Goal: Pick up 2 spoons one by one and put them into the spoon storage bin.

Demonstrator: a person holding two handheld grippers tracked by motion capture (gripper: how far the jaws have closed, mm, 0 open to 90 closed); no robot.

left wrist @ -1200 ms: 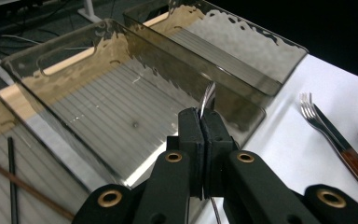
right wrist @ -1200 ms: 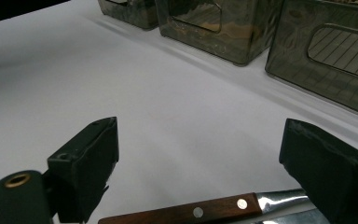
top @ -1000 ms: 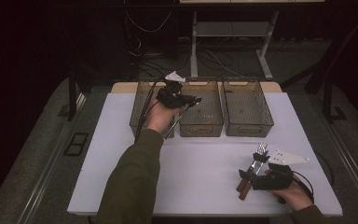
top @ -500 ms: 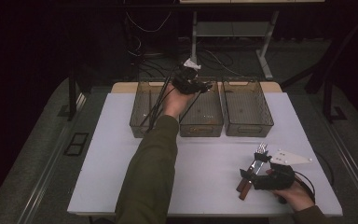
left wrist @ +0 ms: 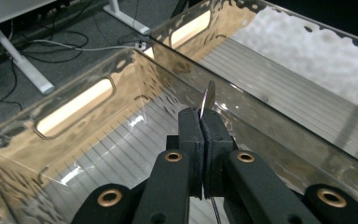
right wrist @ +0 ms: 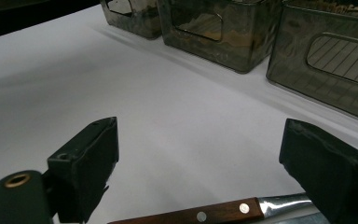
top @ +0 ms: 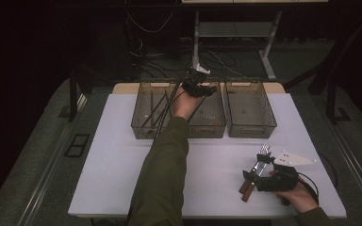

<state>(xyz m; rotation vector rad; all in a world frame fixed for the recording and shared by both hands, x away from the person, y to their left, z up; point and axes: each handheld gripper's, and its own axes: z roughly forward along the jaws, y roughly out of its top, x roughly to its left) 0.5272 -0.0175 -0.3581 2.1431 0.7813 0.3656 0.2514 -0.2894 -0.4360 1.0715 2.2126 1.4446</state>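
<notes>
My left gripper (top: pixel 206 89) is held over the middle smoked-plastic bin (top: pixel 215 126), reached out at the end of a green sleeve. In the left gripper view the jaws (left wrist: pixel 200 123) are pressed shut on a thin metal utensil (left wrist: pixel 208 97) seen edge-on, its rounded tip poking up above the bin's ribbed floor. My right gripper (top: pixel 250 177) rests near the table's front right, over a small pile of wooden-handled cutlery (top: pixel 244 189) with a fork (top: pixel 264 151) on top. Its jaws (right wrist: pixel 204 140) stand wide open, and a riveted wooden handle (right wrist: pixel 205 215) lies just below them.
Three bins stand in a row at the table's far edge. The left bin (top: pixel 143 128) holds several long dark utensils; the right bin (top: pixel 252 129) sits beside the middle one. Bare white tabletop (top: pixel 118 165) spreads across the front left. Cables and desk legs lie beyond the table.
My left gripper has moved right and farther out, from over the left bin to over the middle bin, still shut on the utensil. The right gripper has stayed put.
</notes>
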